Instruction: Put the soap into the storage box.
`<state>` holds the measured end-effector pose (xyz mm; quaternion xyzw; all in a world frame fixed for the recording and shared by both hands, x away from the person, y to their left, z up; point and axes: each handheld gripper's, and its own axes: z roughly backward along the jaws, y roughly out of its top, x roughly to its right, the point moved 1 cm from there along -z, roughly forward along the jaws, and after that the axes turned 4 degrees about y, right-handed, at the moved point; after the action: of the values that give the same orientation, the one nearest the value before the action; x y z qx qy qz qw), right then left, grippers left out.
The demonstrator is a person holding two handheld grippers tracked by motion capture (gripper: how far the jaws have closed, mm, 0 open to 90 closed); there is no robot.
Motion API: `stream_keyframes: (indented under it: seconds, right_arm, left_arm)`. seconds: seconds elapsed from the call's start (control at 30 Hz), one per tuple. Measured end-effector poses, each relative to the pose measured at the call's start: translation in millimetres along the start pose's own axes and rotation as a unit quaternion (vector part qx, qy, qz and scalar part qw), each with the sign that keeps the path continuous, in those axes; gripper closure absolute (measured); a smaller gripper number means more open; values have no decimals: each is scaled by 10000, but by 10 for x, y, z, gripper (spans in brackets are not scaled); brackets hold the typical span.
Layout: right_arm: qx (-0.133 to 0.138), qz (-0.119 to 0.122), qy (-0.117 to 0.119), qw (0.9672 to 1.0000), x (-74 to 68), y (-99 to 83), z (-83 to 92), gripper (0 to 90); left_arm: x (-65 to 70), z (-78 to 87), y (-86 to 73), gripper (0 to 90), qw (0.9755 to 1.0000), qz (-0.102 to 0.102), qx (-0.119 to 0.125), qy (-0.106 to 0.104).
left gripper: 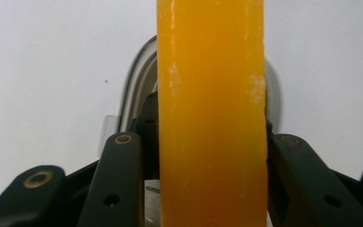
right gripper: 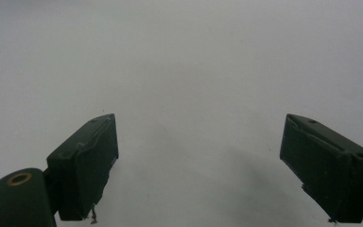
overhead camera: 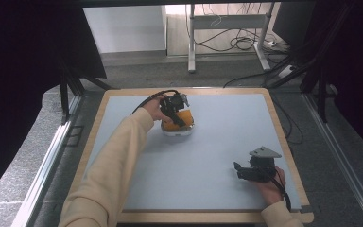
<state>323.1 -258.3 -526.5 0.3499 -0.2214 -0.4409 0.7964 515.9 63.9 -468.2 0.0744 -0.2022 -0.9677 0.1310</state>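
An orange block (overhead camera: pixel 184 117) stands upright over a white dish (overhead camera: pixel 177 133) at the far middle of the grey mat (overhead camera: pixel 227 132). My left gripper (overhead camera: pixel 174 112) comes down on it from above and is shut on the orange block. In the left gripper view the orange block (left gripper: pixel 211 71) runs up between the two black jaws of the left gripper (left gripper: pixel 212 139), with the white dish rim (left gripper: pixel 136 80) curving behind it. My right gripper (overhead camera: pixel 238 170) rests low near the front right of the mat. Its jaws stand wide apart in the right gripper view (right gripper: pixel 199 125), open over bare mat.
A wooden border (overhead camera: pixel 283 137) frames the mat. Beyond the far edge are a grey floor, a metal desk frame (overhead camera: pixel 191 42) and loose cables (overhead camera: pixel 238 42). Dark curtains hang at both sides. A metal rail (overhead camera: pixel 47 156) runs along the left.
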Motion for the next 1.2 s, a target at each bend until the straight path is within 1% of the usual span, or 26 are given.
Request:
stream_keyframes:
  seconds: [0.1,0.13,0.17,0.2,0.27,0.3,0.33,0.37,0.4,0.43,0.5,0.53,0.6,0.67,0.73,0.8,0.83,0.87,0.93,0.97,1.0,1.03,1.1,1.13,1.17,1.2]
  right_arm:
    - [8,-10,3,10000,4,-1,2,127]
    - [14,-14,12,10000,3,0,2,127]
    - [17,-13,10,10000,-1,2,-1,127]
    - [7,10,22,10000,-11,6,-4,127]
    - [0,28,28,10000,-19,7,-7,127]
    - [0,28,28,10000,-19,7,-7,127]
    - [-5,28,26,10000,-20,7,-6,127]
    - [-1,25,23,10000,-19,6,-5,127]
    - [-1,25,23,10000,-19,6,-5,127]
    - [2,19,18,10000,-18,6,-5,127]
    - [7,12,25,10000,-15,5,-4,127]
    - [25,1,37,10000,-12,7,-3,127]
    - [25,-4,35,10000,-10,8,-3,127]
    - [13,1,39,10000,-9,7,-4,127]
    - [25,-8,37,10000,-12,10,-1,127]
    - [31,19,32,10000,-19,14,4,127]
    - [31,19,32,10000,-19,14,4,127]
    - [37,31,33,10000,-26,16,4,127]
    - [29,32,30,10000,-33,18,3,127]
    - [29,32,30,10000,-33,18,3,127]
    - [30,36,22,10000,-37,17,5,127]
    - [30,36,22,10000,-37,17,5,127]
    - [32,25,-1,10000,-36,17,9,127]
    - [44,29,-40,10000,-29,17,16,127]
    - [44,29,-40,10000,-29,17,16,127]
    - [48,26,-51,10000,-25,16,19,127]
  left_arm:
    - [-26,56,-6,578,9996,185,220,0]
    - [-24,76,-4,524,9995,214,223,50]
    - [-13,88,0,459,9995,196,165,166]
    - [1,112,11,350,9987,190,70,475]
    - [3,125,13,268,9984,216,66,519]
    - [6,142,12,268,9980,217,67,583]
    - [7,171,12,225,9966,299,148,751]
    - [5,188,10,206,9958,332,195,833]
    - [5,188,10,200,9958,332,195,833]
    - [6,209,6,200,9950,391,258,887]
    - [11,261,2,193,9948,501,383,802]
    - [20,327,3,184,9939,592,471,799]
    - [24,365,2,184,9936,612,516,795]
    - [64,471,-8,184,9919,742,671,777]
    - [81,506,-19,196,9914,765,715,781]
    - [173,584,-77,212,9899,860,804,786]
    - [173,584,-77,213,9899,860,804,786]
    - [239,630,-135,215,9890,894,841,830]
    - [307,681,-210,221,9864,1023,978,839]
    - [307,681,-210,226,9864,1023,978,839]
    - [376,740,-291,232,9831,1153,1126,867]
    - [376,740,-291,233,9831,1153,1126,867]
    - [441,800,-375,233,9808,1275,1206,854]
    - [513,852,-469,234,9783,1408,1254,863]
    - [513,852,-469,235,9783,1408,1254,863]
    - [554,874,-519,236,9774,1440,1277,878]
